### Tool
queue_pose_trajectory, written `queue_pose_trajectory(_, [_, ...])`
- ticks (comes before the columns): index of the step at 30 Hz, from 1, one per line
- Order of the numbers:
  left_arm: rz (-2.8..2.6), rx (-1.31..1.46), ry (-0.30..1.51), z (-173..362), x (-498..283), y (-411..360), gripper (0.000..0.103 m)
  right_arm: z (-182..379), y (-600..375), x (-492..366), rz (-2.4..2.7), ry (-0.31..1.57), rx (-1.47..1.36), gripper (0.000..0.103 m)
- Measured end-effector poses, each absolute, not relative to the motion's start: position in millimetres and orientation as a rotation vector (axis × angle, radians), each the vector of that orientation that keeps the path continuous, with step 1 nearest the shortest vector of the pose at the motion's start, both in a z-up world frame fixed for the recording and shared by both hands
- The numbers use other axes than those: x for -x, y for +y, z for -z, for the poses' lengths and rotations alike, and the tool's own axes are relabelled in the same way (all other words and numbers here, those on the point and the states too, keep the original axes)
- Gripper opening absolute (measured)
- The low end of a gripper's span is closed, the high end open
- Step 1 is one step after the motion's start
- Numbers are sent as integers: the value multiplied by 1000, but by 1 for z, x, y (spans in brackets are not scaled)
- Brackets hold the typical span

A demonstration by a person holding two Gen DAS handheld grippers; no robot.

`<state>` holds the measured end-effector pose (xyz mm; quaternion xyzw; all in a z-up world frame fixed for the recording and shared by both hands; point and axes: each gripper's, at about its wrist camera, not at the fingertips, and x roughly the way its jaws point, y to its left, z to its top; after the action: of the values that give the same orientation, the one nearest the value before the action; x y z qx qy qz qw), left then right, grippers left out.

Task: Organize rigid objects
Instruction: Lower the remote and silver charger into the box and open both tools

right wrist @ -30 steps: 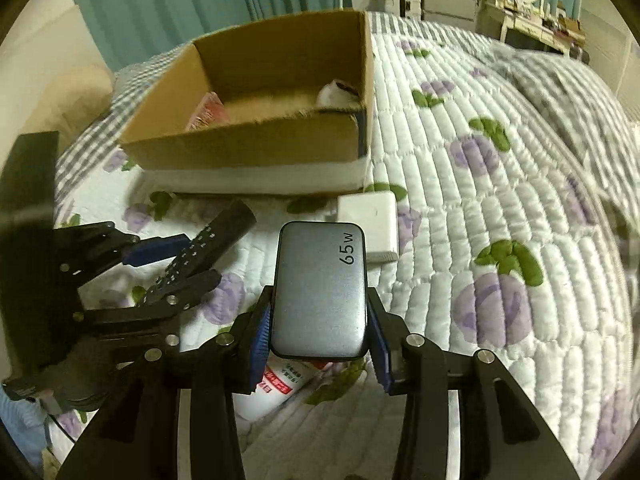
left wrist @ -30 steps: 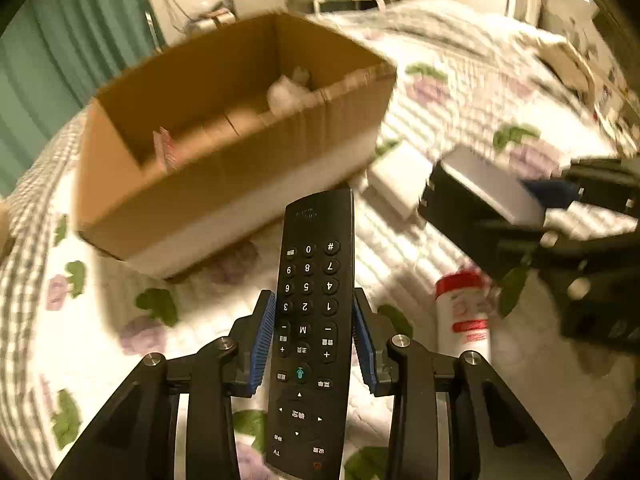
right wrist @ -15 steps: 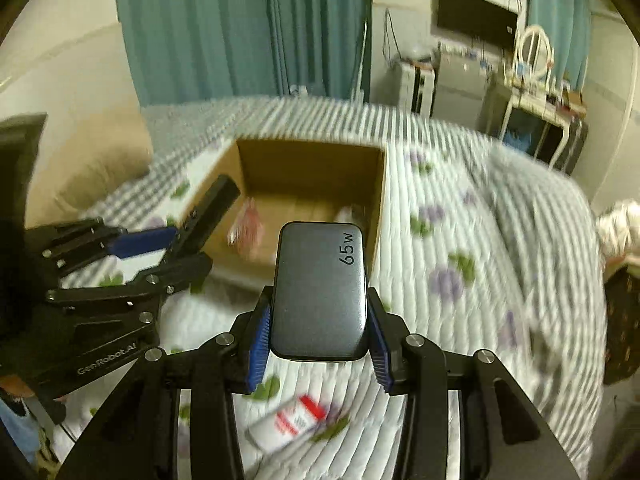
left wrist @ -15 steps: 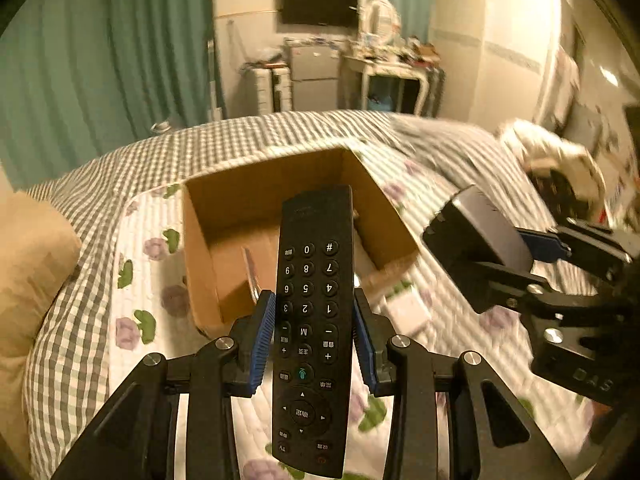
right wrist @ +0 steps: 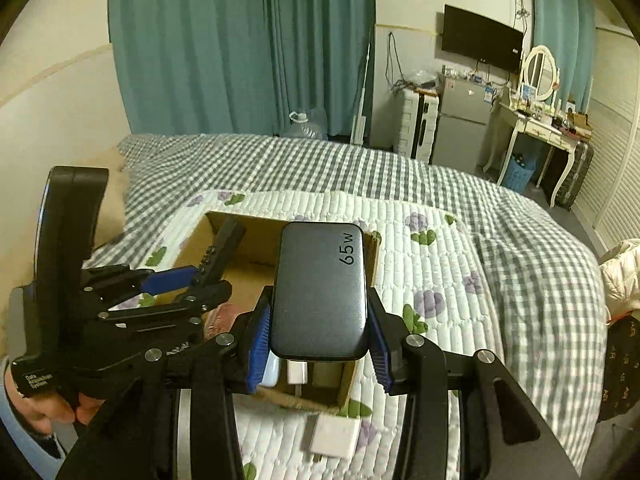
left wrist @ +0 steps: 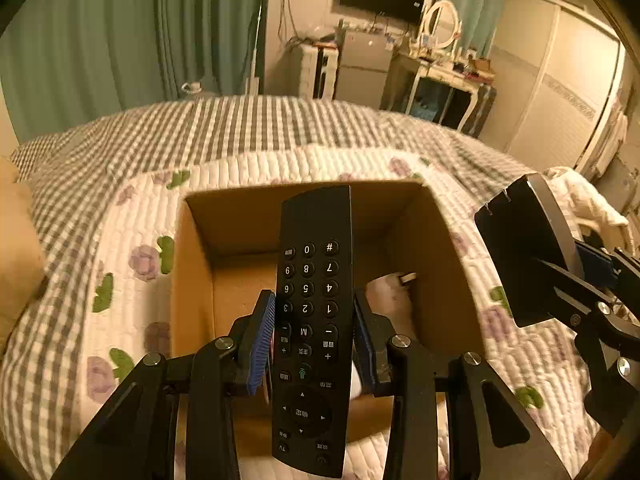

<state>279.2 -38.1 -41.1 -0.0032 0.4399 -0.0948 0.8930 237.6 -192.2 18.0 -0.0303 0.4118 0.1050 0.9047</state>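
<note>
My left gripper (left wrist: 314, 336) is shut on a black remote control (left wrist: 314, 304) and holds it above the open cardboard box (left wrist: 192, 280) on the bed. My right gripper (right wrist: 318, 340) is shut on a grey 65 W charger (right wrist: 320, 292), held over the box (right wrist: 362, 376) near its right side. The left gripper with the remote (right wrist: 222, 248) shows at the left of the right wrist view. The right gripper with the charger (left wrist: 532, 248) shows at the right of the left wrist view. Inside the box lie a pale crumpled item (left wrist: 390, 296) and a white plug (right wrist: 298, 372).
A white adapter (right wrist: 332, 436) lies on the flowered quilt (right wrist: 440, 264) in front of the box. A tan pillow (left wrist: 16, 256) is at the left. Teal curtains, a fridge, a dressing table and a wall TV stand beyond the bed.
Both grippers have risen and moved forward over the box with their objects still held. The box now sits right beneath them, and the red-and-white bottle has dropped out of view.
</note>
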Motion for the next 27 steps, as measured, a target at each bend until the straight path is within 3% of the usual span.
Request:
queue_pose_trajectory(8, [198,-26,953,73,-298,-46,38,22,-193,-256,-244,902,48,41])
queue_pose_trajectory(10, [181,-33,934,73,-298,-45,45,27,-193,-258,-255,908,41,41])
queue_pose_trajectory(11, [170,-42,929,71,-297,-46,54,29,-194,-258,-257,910,36,41])
queue_pose_trajectory(13, [144,-56,924,67,-297,-43,59,31,-195,-259,-258,914,29,42])
queue_pose_trajectory(21, [84,-63,878,52,-287,-19,59,31,-191,-265,-266,910,13,42])
queue_pose_trajectory(27, [99,-19,854,51,-282,1,59,62,-166,-284,-278,972,55,42])
